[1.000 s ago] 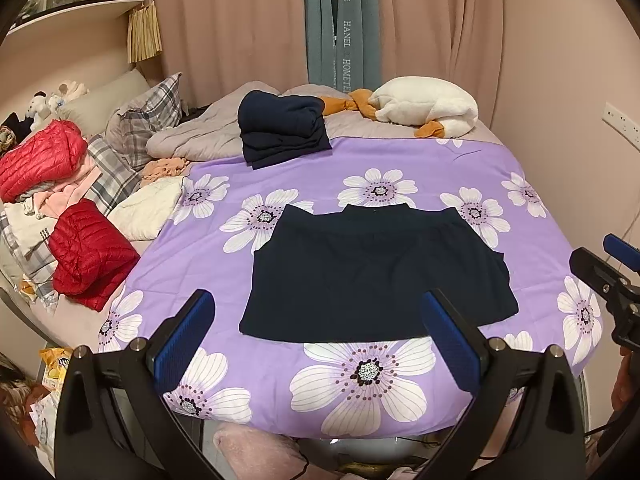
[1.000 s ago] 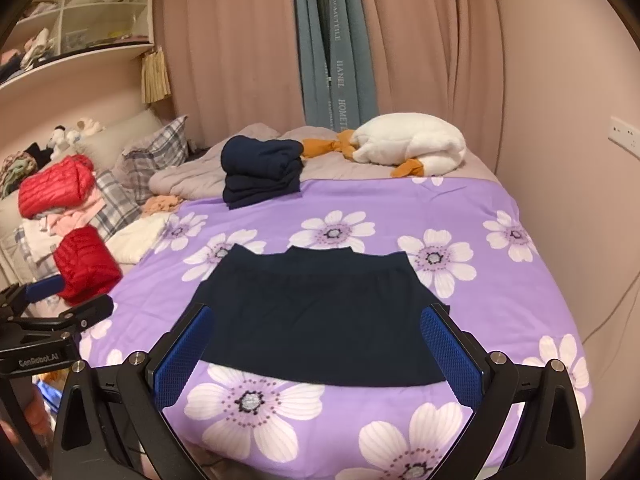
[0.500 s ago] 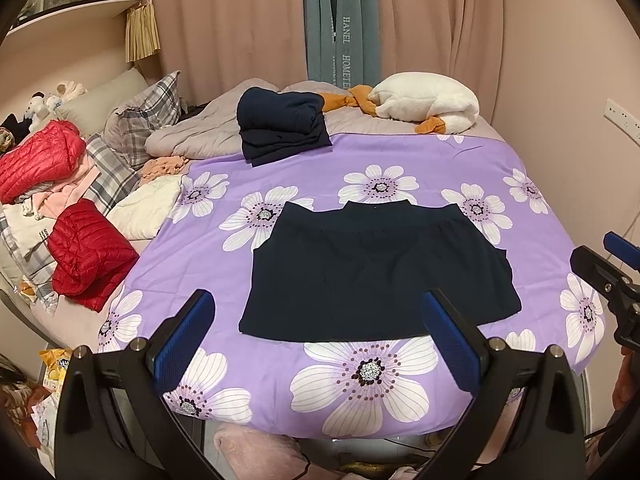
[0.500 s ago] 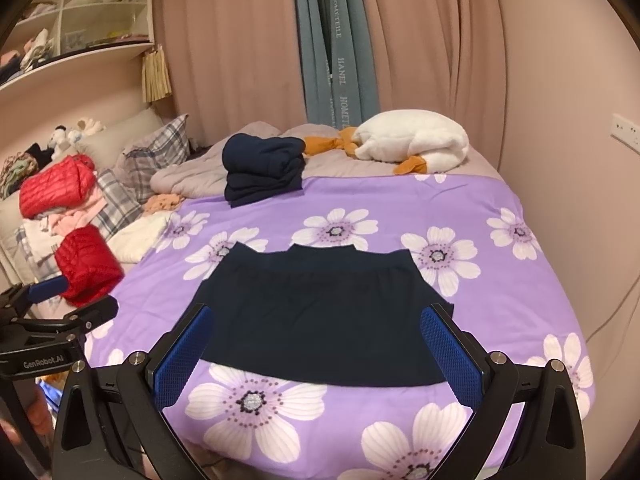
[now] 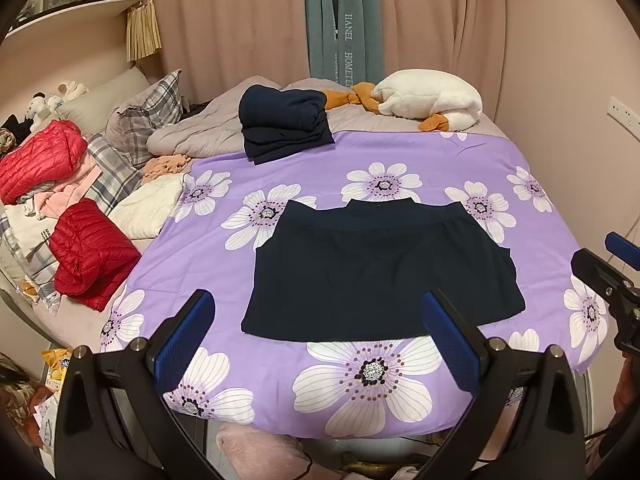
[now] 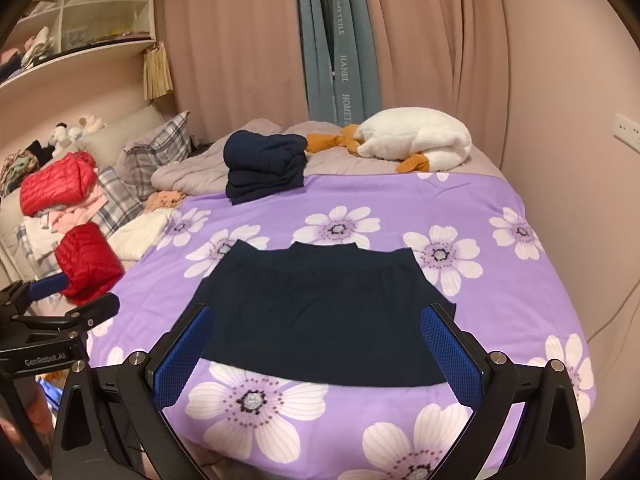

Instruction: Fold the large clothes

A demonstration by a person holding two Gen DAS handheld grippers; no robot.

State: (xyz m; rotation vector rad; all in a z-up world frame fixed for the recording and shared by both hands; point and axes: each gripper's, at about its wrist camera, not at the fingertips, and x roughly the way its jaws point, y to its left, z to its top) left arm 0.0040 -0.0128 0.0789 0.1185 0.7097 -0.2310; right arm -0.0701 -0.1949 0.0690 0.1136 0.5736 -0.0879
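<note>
Lying flat, the soft, light dark garment (image 5: pixel 376 276) should be taken at its near corners by left gripper (image 5: pixel 316 344) and right gripper (image 6: pixel 316 356), both wide open and empty

The near corners of the dark garment (image 6: pixel 320 312) hide behind the blue fingers (image 6: pixel 182 360). The right gripper (image 5: pixel 612 280) is cut off by the picture's edge in the left wrist view. The things on the shelf (image 6: pixel 80 12) are too small to tell. The hand (image 6: pixel 28 412) is mostly hidden.

Dark garment (image 5: pixel 380 272) lies flat on the flowered purple bedspread (image 5: pixel 400 160) — left gripper (image 5: pixel 320 344) fingers apart, empty.
</note>
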